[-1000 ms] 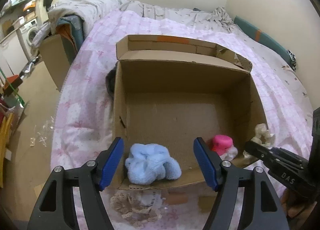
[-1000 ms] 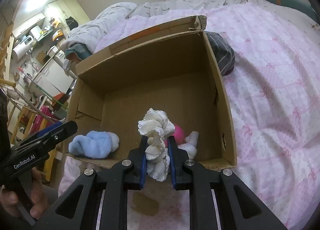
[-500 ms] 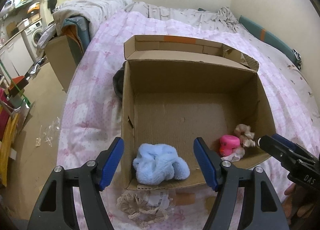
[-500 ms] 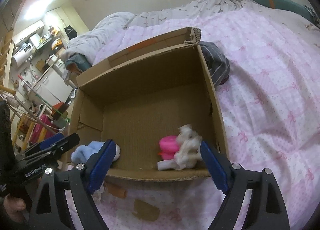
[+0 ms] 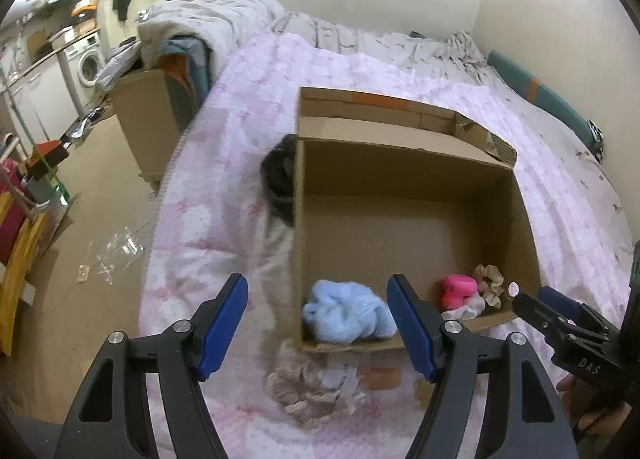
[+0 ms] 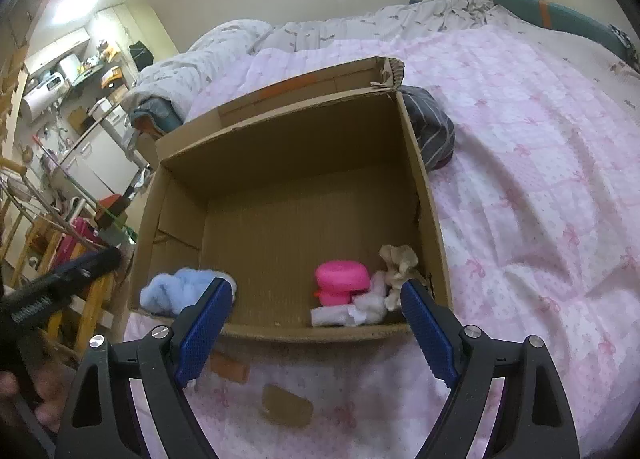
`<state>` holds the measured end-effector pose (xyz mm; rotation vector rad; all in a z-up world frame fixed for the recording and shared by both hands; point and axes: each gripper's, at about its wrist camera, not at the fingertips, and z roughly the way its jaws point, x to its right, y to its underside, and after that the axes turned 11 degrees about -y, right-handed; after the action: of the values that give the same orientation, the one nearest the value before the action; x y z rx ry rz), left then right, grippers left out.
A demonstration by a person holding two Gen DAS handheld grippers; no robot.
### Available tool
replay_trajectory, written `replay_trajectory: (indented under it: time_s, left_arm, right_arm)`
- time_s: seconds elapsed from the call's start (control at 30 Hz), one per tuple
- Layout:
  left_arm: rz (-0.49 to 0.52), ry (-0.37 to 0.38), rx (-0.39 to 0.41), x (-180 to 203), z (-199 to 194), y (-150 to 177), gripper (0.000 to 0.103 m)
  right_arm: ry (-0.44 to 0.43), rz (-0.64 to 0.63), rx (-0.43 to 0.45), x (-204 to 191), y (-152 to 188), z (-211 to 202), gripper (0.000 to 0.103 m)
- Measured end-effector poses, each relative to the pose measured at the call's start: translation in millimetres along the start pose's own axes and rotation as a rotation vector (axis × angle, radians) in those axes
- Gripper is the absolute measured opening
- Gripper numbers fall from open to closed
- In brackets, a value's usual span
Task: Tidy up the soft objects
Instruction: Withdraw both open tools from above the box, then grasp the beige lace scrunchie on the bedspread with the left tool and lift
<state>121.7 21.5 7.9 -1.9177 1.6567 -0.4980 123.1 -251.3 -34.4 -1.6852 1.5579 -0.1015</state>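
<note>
An open cardboard box sits on a pink bed cover. Inside at its near wall lie a fluffy light-blue item, a pink item, a white sock and a cream scrunchie. A beige lacy scrunchie lies on the cover outside the box's near wall. My left gripper is open and empty above the box's near-left corner. My right gripper is open and empty at the near wall; it also shows in the left wrist view.
A dark striped cloth lies against the box's outer side. Cardboard scraps lie on the cover by the near wall. A second carton with piled bedding stands at the bed's left edge; the floor beyond is cluttered.
My right gripper has opened and let the cream scrunchie drop into the box beside the pink item, then drawn back. My left gripper has shifted left and back, still open.
</note>
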Motion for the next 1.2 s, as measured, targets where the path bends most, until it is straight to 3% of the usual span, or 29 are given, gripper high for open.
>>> replay_trajectory:
  time_s: [0.2,0.27,0.5,0.73,1.0,1.03,1.07,1.1,1.17,1.2]
  left_arm:
    - [-0.068,-0.015,-0.046,-25,3,9,0.069]
    - [-0.093,-0.055,-0.048,-37,4,12,0.069]
    - [-0.133,-0.088,-0.085,-73,10,33,0.069]
    - [-0.16,0.058,-0.326,-70,48,60,0.069]
    - [-0.22,0.126,-0.525,-35,92,75,0.069]
    - [-0.239,0.142,-0.552,-32,97,77,0.065]
    - [-0.252,0.151,-0.567,-30,100,79,0.053]
    - [-0.26,0.152,-0.599,-26,105,82,0.048]
    - [-0.263,0.137,-0.639,-21,110,87,0.047]
    - [-0.266,0.131,-0.639,-20,110,87,0.039]
  right_arm:
    - [0.015,-0.025,-0.009,-8,7,-8,0.092]
    - [0.032,-0.03,-0.011,-9,12,-9,0.092]
    - [0.048,0.061,-0.019,1,28,-15,0.092]
    - [0.047,0.136,-0.058,2,45,-9,0.092]
    - [0.063,0.079,-0.089,-9,49,1,0.092]
    - [0.063,0.083,-0.089,-8,49,0,0.092]
    - [0.063,0.087,-0.088,-7,49,0,0.092]
    - [0.063,0.093,-0.087,-6,49,0,0.092]
    - [0.062,0.104,-0.087,-4,48,0,0.092]
    - [0.061,0.109,-0.087,-3,47,1,0.092]
